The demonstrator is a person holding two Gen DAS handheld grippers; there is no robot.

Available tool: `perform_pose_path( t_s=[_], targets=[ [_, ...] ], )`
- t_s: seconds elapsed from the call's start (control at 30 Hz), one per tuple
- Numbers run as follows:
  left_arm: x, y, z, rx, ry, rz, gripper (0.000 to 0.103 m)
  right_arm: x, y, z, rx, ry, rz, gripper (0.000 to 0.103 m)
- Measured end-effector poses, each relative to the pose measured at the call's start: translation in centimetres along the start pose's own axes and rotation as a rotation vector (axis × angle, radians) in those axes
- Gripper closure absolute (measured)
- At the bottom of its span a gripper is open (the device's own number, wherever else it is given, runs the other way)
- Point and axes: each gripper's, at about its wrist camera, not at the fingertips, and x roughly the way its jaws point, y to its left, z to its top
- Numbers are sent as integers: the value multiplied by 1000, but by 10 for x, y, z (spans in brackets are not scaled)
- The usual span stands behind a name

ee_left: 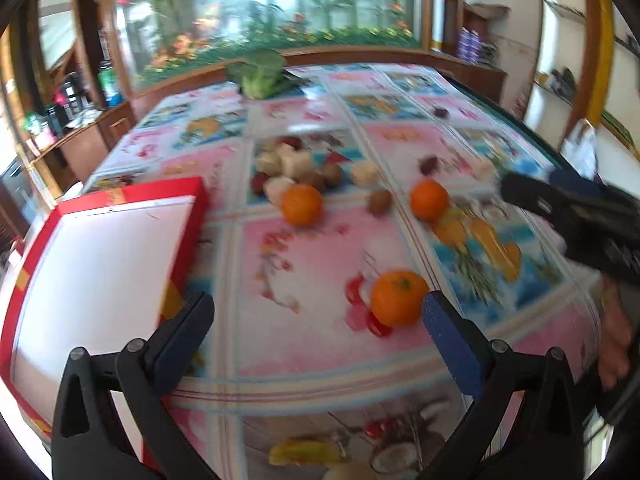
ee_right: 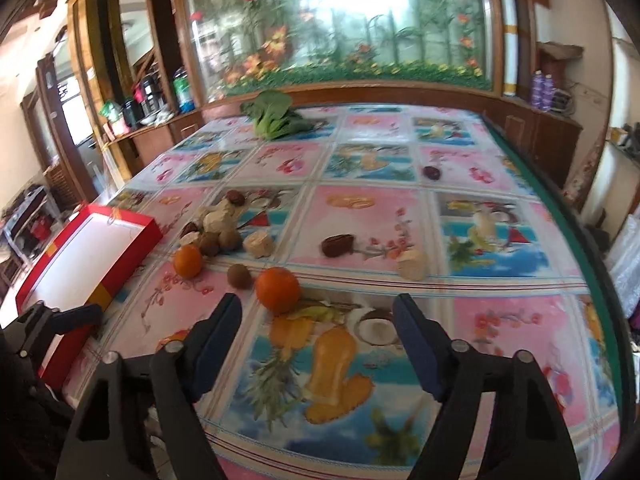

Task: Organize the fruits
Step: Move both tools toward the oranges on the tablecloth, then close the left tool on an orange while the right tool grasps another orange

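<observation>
In the left wrist view my left gripper (ee_left: 318, 316) is open low over the tablecloth. An orange (ee_left: 398, 298) lies between its fingertips, close to the right finger, and the pads are not on it. Two more oranges (ee_left: 301, 204) (ee_left: 429, 200) lie further back, beside a pile of pale chunks and brown fruits (ee_left: 292, 168). The red box with a white inside (ee_left: 100, 260) lies to the left. My right gripper (ee_right: 316, 316) is open and empty, with an orange (ee_right: 277, 289) just beyond its left fingertip. A small brown fruit (ee_right: 239, 275) and another orange (ee_right: 187, 260) lie to the left.
A leafy green vegetable (ee_right: 272, 118) lies at the table's far edge. Dark dates (ee_right: 338, 245) (ee_right: 432, 172) and a pale chunk (ee_right: 412, 264) are scattered on the patterned tablecloth (ee_right: 500, 320). A wooden counter with bottles (ee_right: 160, 112) runs along the back left. A person's hand (ee_left: 616, 340) shows at right.
</observation>
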Motion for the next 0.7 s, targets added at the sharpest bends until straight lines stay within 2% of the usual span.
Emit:
perform_pose_path(
  t_s=[0.07,0.2,0.3,0.37,0.5,0.57,0.6,0.63,0.7],
  targets=[
    [1,-4,-1,13,-2,-62,0,9,3,2,-15,29,44,32],
    [6,-13,2,45,-6,-95,0,23,8,8,-34,66,88,33],
    [11,-16,7,49,6,-112,0,33,11,11,-42,91,99,38],
    [15,-19,11,49,12,-124,5,39,11,12,-36,106,104,44],
    [21,-21,12,51,51,-150,19,48,11,11,-23,144,115,47],
    [25,-21,12,49,70,-162,21,54,11,11,-23,165,115,61],
    [26,-21,12,44,81,-165,23,56,11,10,-19,176,122,63],
    [28,-20,12,38,89,-171,29,58,10,10,-14,185,127,69],
    [29,-20,11,37,96,-185,34,58,9,9,-7,186,130,70]
  ],
)
